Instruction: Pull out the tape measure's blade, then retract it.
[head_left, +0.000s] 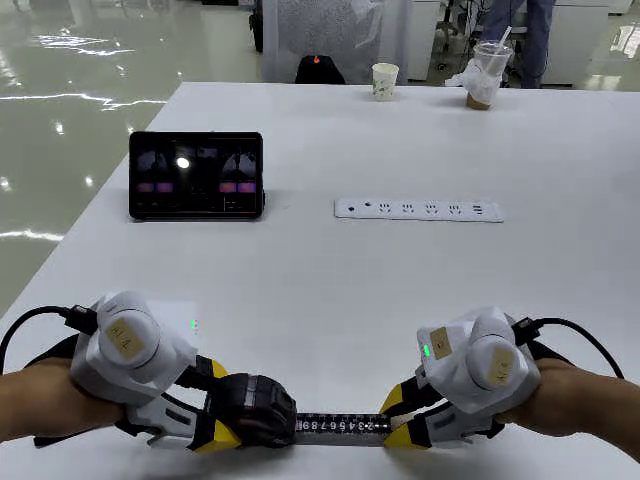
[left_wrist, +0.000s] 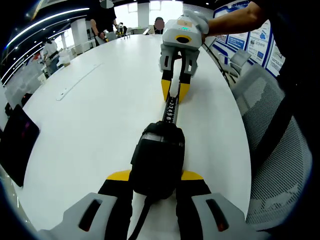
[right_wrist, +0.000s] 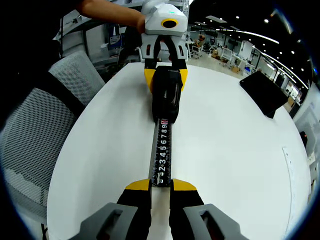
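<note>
A black tape measure case (head_left: 258, 410) sits at the near edge of the white table (head_left: 400, 270), and my left gripper (head_left: 222, 406) is shut on it. The same case (left_wrist: 157, 159) lies between that gripper's yellow-tipped fingers (left_wrist: 119, 175) in the left gripper view. A short length of numbered blade (head_left: 342, 425) runs from the case to my right gripper (head_left: 398, 417), which is shut on the blade's end. In the right gripper view the blade (right_wrist: 162, 157) stretches from my right gripper (right_wrist: 160, 186) to the case (right_wrist: 166, 92), with digits up to about 9 showing.
A dark tablet (head_left: 196, 175) stands at the left middle of the table. A white power strip (head_left: 418, 210) lies right of centre. A paper cup (head_left: 385, 81) and a plastic cup with a straw (head_left: 487, 70) stand at the far edge. A mesh chair (left_wrist: 270, 145) is beside the table.
</note>
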